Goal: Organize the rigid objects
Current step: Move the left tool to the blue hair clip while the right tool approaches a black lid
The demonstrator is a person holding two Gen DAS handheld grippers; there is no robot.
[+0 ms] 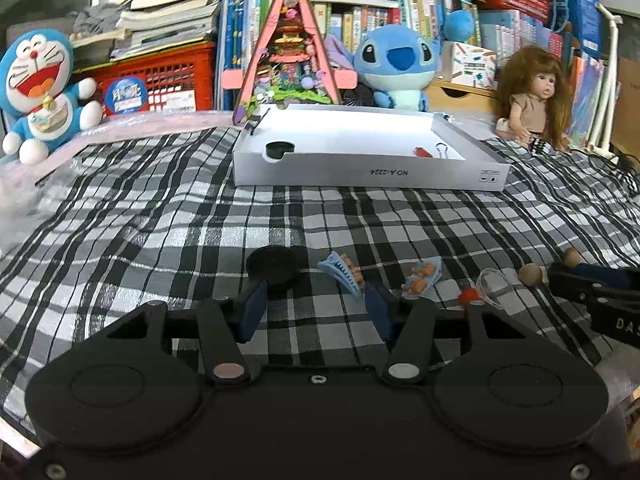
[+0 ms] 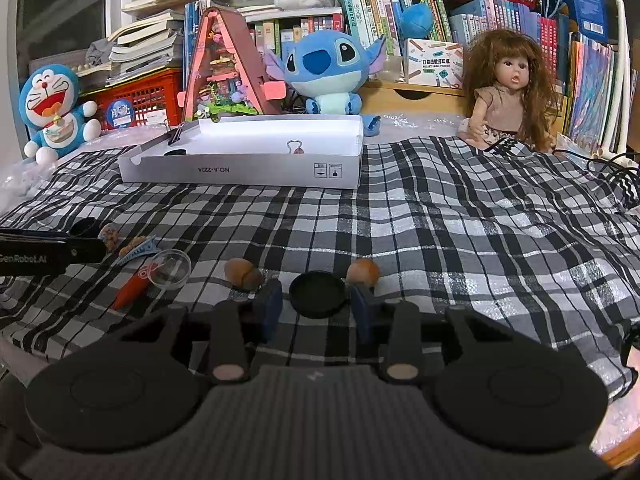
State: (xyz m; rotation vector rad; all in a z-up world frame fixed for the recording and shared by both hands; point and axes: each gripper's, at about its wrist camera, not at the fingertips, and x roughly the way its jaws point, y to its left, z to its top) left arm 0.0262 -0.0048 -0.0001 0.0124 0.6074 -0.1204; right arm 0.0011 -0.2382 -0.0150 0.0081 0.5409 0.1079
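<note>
Small items lie in a row on the plaid cloth. In the left wrist view my left gripper is open with bare cloth between its pads. A black round cap lies just past its left fingertip. A blue hair clip lies just past the right one. My right gripper has a second black cap between its fingertips, and the pads look closed on its sides. Wooden balls rest on either side of those fingers. The white box holds another black cap, a red piece and a binder clip.
A bear hair clip, a clear cup and a red pen-like piece lie between the two grippers. Plush toys, a doll, a model house and stacked books line the far edge behind the box.
</note>
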